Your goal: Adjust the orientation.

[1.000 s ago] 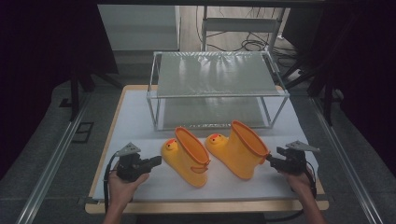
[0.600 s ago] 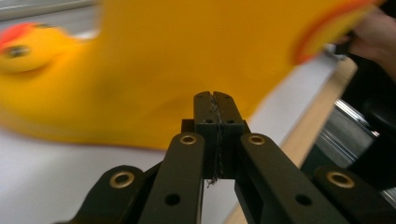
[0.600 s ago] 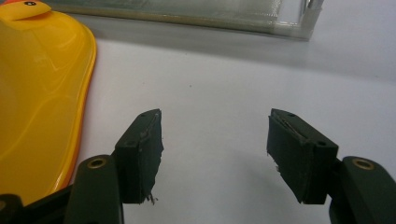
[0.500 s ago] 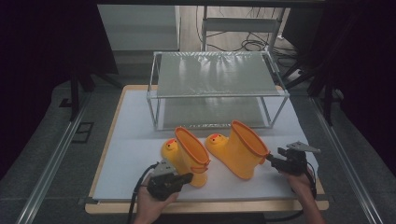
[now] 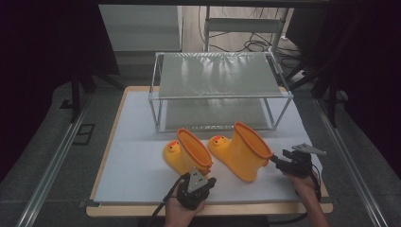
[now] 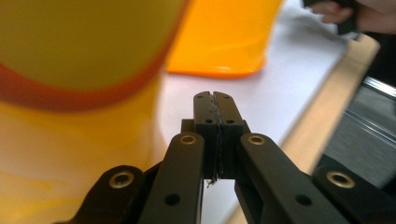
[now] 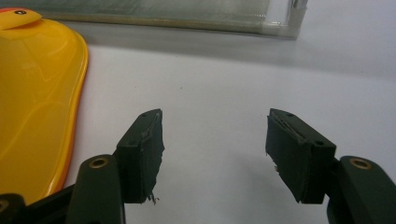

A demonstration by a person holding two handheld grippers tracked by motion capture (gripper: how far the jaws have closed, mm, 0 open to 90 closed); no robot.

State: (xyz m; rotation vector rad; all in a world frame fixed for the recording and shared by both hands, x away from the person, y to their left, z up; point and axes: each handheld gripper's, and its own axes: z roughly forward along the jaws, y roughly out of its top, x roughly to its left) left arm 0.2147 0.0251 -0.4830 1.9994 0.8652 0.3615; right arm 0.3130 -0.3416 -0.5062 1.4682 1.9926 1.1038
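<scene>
With the left gripper [image 5: 201, 181] fully closed on nothing just beside the left duck boot [image 5: 187, 155] on the white mat [image 5: 132, 161], and the right gripper [image 7: 215, 154] open beside the right duck boot [image 5: 243, 149], closed jaws risk toppling that boot instead of grasping it.

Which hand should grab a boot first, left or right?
Probably right. The right tongs stand open beside the right boot at its rim. The left tongs are shut, beside the left boot.
</scene>
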